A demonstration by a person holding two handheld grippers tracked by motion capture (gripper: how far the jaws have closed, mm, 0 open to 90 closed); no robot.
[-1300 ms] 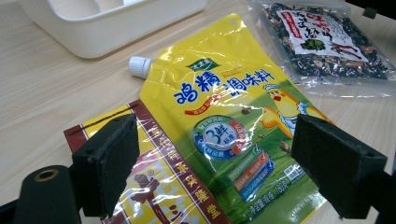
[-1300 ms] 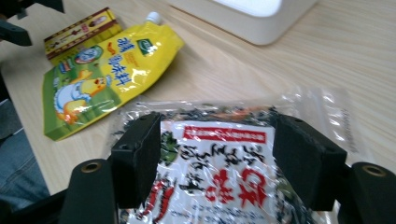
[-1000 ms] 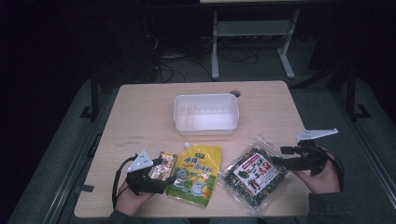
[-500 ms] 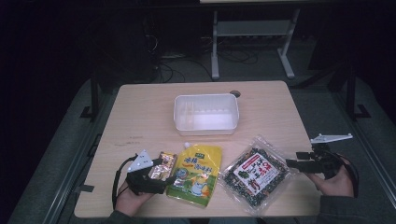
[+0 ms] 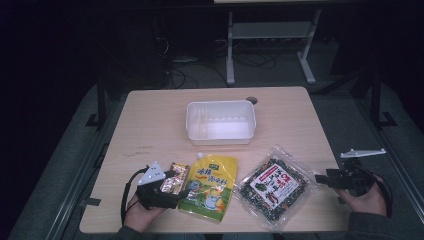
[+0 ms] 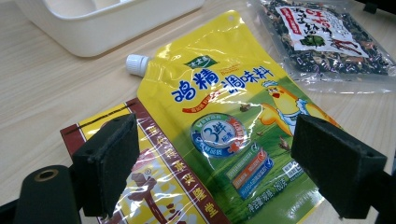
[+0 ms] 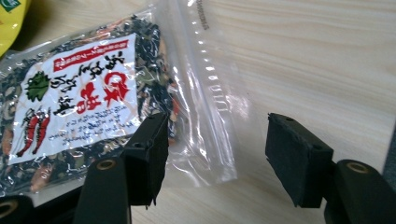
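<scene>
Right gripper [image 5: 321,178] sits just right of the clear spice bag [image 5: 272,184] on the tabletop [image 5: 150,120]; jaws wide, just been closing, straddling the bag's clear edge without pressing it. Left gripper [image 5: 181,186], open and empty, hovers over the brown packet [image 5: 176,177], well left of the bag.

Tub [image 5: 220,121] behind pouch [image 5: 210,186], packets [image 5: 272,185] flanking

A yellow spouted pouch [image 6: 224,121] with blue lettering, a white cap and a cartoon chicken is lying on the pale wood-grain table [image 5: 150,120]. A clear bag [image 7: 88,98] of dark dried mix is showing a white label with red characters. The tub [image 5: 221,122] is gleaming white.
</scene>
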